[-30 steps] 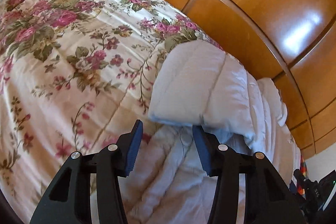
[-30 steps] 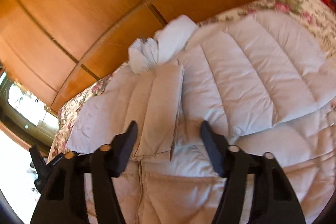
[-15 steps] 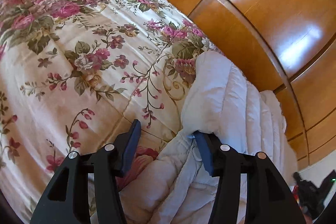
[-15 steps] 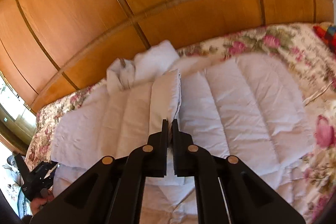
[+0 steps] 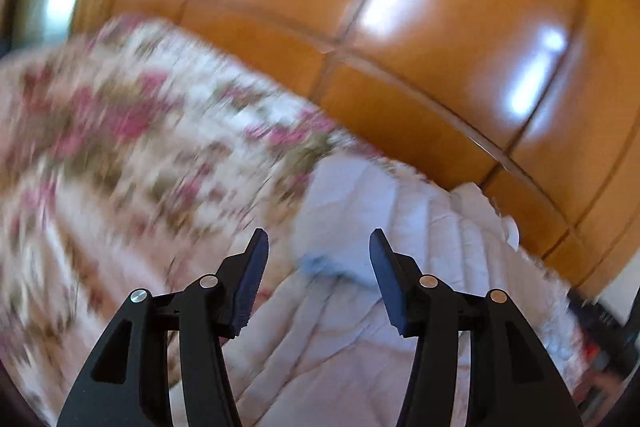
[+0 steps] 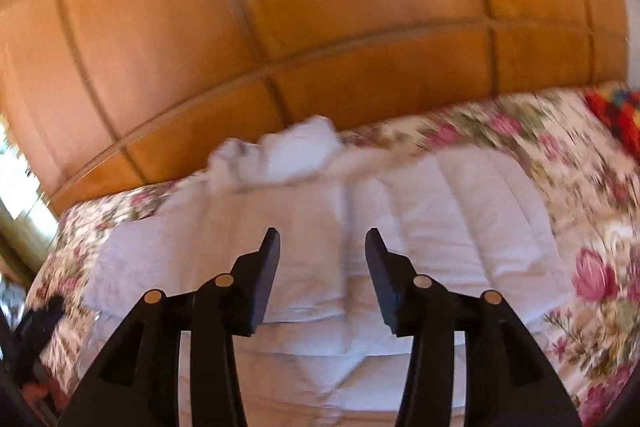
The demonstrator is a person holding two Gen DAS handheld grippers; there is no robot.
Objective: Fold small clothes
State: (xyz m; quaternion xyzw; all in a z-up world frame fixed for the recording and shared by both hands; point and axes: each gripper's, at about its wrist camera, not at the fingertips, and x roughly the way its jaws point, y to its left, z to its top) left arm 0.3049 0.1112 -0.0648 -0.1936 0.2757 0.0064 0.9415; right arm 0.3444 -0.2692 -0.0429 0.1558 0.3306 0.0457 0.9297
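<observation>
We see the white quilted jacket [image 6: 400, 227] folded flat on the bed [image 6: 580, 211], left gripper [image 5: 318, 245] fingers parted and empty, right gripper [image 6: 322, 241] fingers opening, empty.

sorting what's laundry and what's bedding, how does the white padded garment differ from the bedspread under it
The white padded garment is plain, with stitched puffy channels; the bedspread is printed with pink flowers. The garment covers only part of the bed, with folded-over panels, while the bedspread lies spread out beyond it on both sides. Both are pale fabric in front of the wooden wardrobe.
</observation>
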